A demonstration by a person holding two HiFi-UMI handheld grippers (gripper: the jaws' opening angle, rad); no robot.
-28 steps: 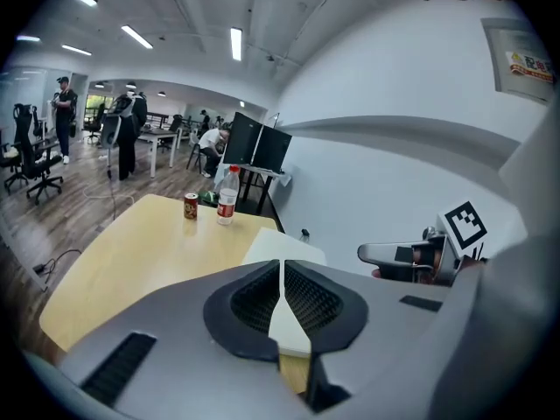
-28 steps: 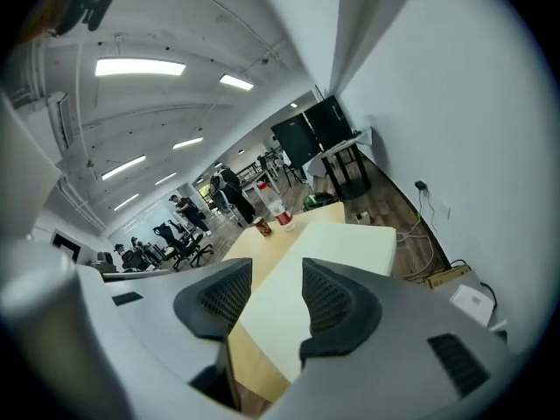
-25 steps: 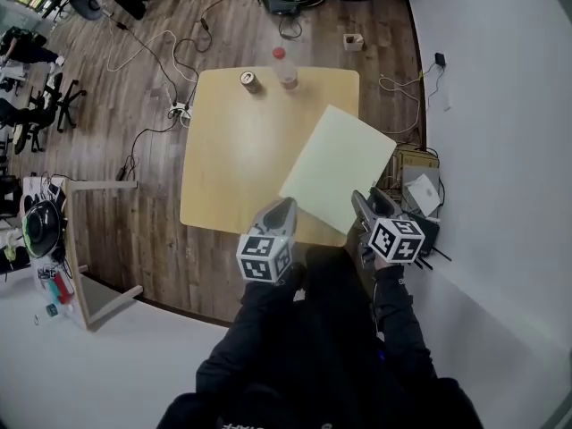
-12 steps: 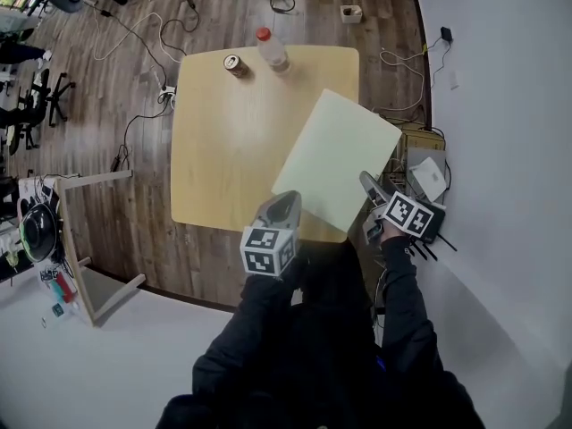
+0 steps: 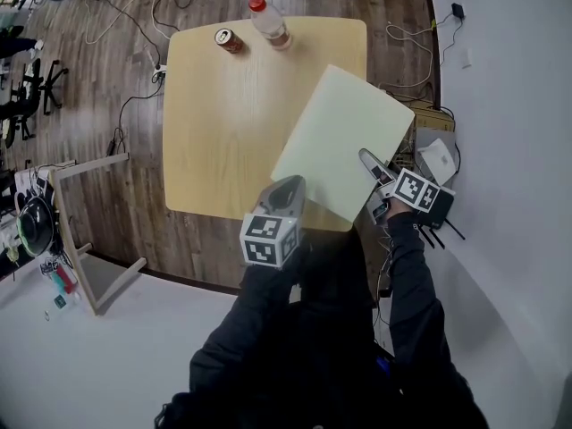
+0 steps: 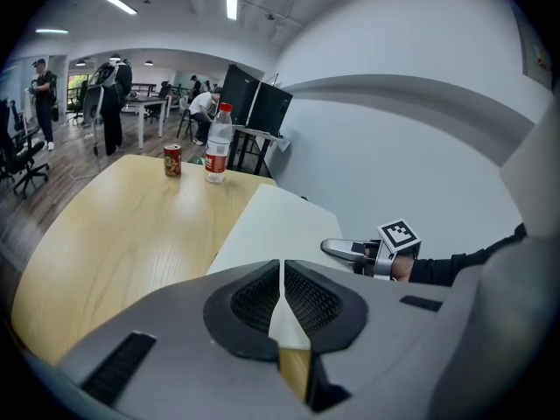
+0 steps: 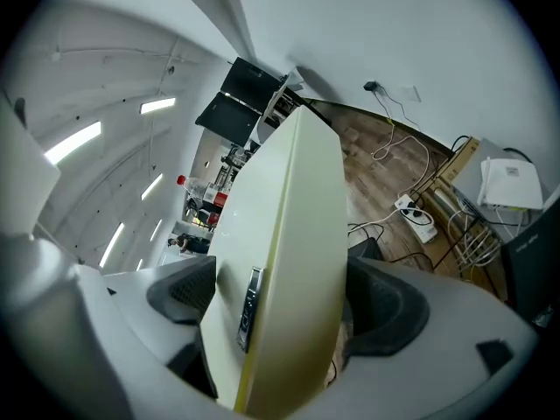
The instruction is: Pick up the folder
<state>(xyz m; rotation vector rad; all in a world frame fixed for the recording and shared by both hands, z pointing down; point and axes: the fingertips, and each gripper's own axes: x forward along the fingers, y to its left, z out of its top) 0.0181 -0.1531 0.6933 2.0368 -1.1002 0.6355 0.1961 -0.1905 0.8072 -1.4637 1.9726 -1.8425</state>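
A pale yellow-green folder lies flat on the right part of the wooden table, with its right corner over the table's edge. My right gripper is at the folder's near right edge. Its jaws are opening and straddle that edge, one above and one below. In the right gripper view the thick folder fills the gap of the right gripper. My left gripper hovers at the table's near edge, shut and empty. In the left gripper view its jaws meet, with the folder and right gripper beyond.
A drink can and a red-capped bottle stand at the table's far edge. Boxes and cables crowd the floor between table and white wall on the right. A small side table stands to the left.
Both grippers have sunk toward the table. The right gripper has rolled, widened its jaws and slid onto the folder's near right edge. The folder has stayed put on the table.
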